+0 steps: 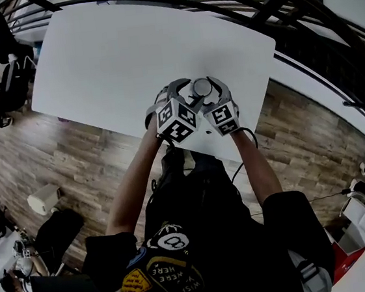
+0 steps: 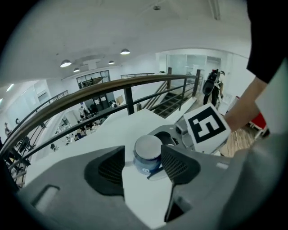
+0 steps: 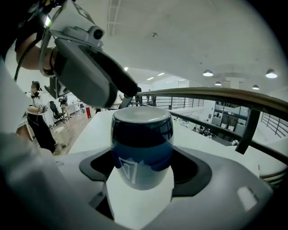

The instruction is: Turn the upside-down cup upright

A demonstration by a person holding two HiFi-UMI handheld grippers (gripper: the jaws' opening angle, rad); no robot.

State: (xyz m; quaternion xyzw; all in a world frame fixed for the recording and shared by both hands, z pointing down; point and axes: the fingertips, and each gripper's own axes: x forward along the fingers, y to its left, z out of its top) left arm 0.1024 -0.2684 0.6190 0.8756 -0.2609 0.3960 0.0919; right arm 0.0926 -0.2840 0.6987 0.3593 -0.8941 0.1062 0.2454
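Right claw is clamped on the base-up blue-and-white cup, axis vertical; left claw, parted, flanks it from the left, above the desk.

Head view looks steeply down on the surface from above; each gripper view sits close behind its own jaws, facing the other, sharing the cup between them.

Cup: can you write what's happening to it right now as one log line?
cup: flat end up | right tool: shut on cup | left tool: open, cup between its jaws
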